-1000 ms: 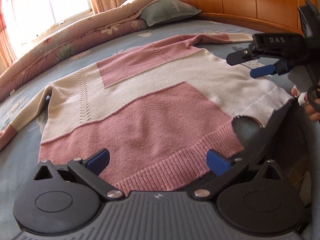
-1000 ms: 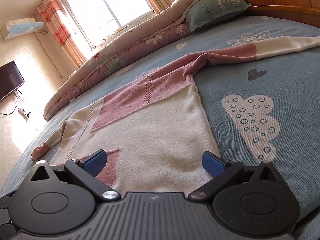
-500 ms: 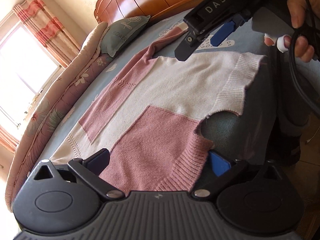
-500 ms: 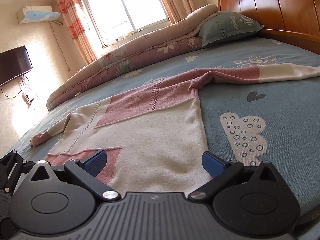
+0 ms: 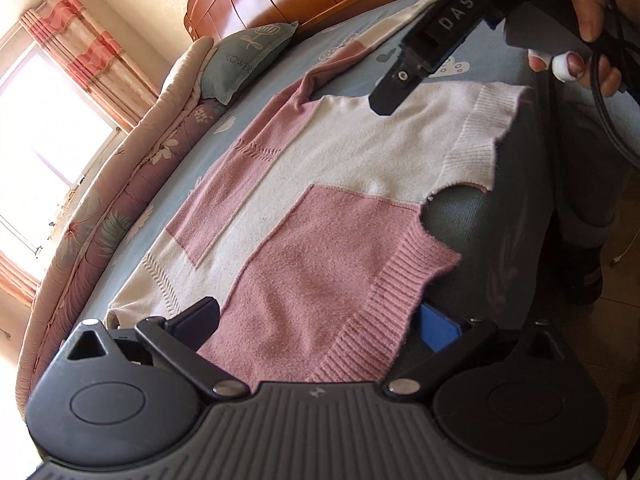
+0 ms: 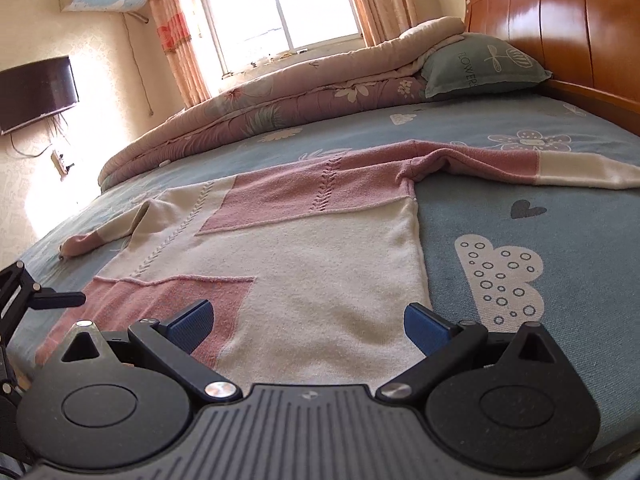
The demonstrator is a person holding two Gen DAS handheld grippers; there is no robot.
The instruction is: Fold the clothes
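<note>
A pink and cream knitted sweater [image 5: 320,200] lies flat on the bed, sleeves spread out to both sides. My left gripper [image 5: 320,316] is open over the pink ribbed hem, one finger on each side of the hem corner. My right gripper [image 6: 308,320] is open just above the cream part of the sweater [image 6: 320,272] near its hem. From the left wrist view the right gripper's body [image 5: 440,32] hangs above the cream hem corner, held by a person's hand [image 5: 580,32]. The right sleeve [image 6: 520,160] stretches toward the headboard.
The blue patterned bedsheet [image 6: 540,240] surrounds the sweater. A rolled quilt [image 6: 280,112] and a grey-green pillow [image 6: 480,68] lie along the far side. A wooden headboard [image 6: 560,32] stands at right. The bed edge and floor [image 5: 616,240] are close to the hem.
The left gripper has swung around and tilted, now closer to the pink hem corner. The right gripper has lifted its view and shifted slightly over the cream hem. Both stay open.
</note>
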